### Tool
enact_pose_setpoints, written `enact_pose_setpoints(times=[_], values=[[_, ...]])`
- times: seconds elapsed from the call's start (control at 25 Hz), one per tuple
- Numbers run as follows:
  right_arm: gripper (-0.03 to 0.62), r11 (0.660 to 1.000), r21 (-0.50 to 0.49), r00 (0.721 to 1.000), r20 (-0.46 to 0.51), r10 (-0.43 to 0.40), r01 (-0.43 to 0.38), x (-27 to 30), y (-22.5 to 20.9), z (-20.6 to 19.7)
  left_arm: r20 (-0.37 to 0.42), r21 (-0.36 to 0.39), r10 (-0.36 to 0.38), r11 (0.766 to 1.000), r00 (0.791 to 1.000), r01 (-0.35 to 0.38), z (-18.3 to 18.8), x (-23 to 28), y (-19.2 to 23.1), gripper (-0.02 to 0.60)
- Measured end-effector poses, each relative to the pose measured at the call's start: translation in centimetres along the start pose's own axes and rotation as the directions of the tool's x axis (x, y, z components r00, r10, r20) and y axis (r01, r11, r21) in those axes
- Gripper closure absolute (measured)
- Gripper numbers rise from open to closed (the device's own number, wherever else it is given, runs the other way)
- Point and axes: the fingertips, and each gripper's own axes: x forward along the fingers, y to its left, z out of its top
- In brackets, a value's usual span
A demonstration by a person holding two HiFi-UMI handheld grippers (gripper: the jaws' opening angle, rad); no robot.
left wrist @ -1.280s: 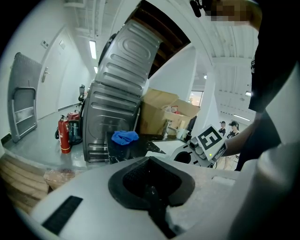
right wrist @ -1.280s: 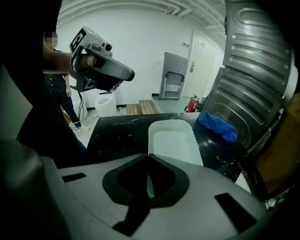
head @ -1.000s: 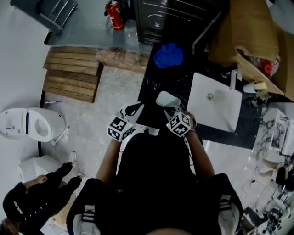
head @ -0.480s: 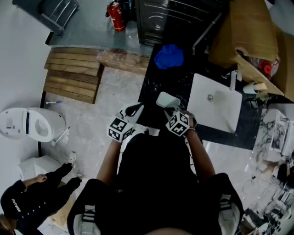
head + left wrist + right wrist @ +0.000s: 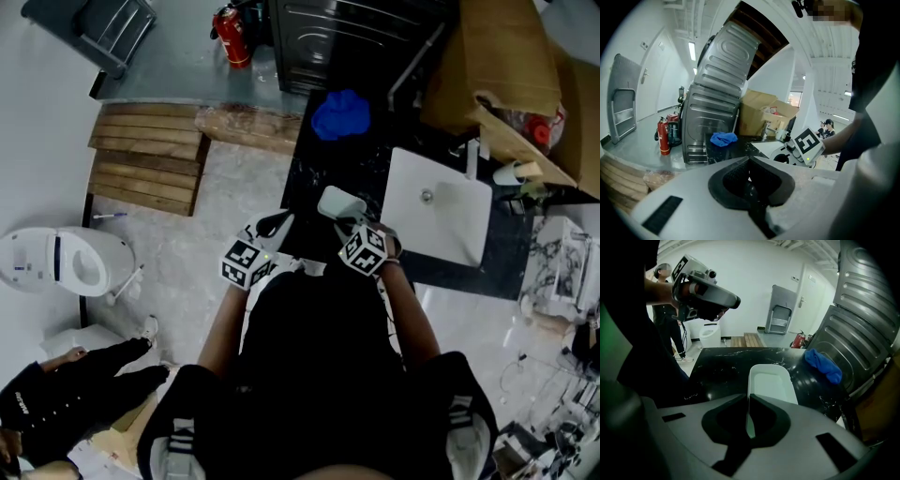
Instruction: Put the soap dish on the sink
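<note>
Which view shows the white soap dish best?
The right gripper view: the soap dish is close, its rim pinched by the right gripper. Head view shows it small; left gripper view, not discernibly.

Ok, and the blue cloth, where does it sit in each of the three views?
Head view: the blue cloth is at top centre, on the far end of the black counter.
Left gripper view: the cloth is left of centre, beside the grey metal cabinet.
Right gripper view: the cloth is right of centre, beyond the soap dish.
Shared landmark: the black counter it lies on.
</note>
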Motion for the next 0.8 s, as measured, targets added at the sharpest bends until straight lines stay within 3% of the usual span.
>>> enact_pose_setpoints(times=[0.4,0.6,0.8], values=[[0.574,0.999,0.03,0.999,0.034,-0.039,0.038,-1.2,0.0,-0.2,-0.008,0.025,-0.029,0.999,1.0,0.029,0.1,0.0,-1.0,0.581],[0.576,0.996,0.056,0.992,0.096,-0.078,0.073,-2.3,0.3,-0.3,-0.019,0.045,-0.046,0.998,0.999,0.047,-0.1,0.3,-1.3,0.581],[0.587,0.981,0.152,0.975,0.167,-0.144,0.118,-4.1,-0.1,-0.8,-0.025,0.062,-0.066,0.996,0.997,0.068,0.0,0.4,-2.1,0.581]])
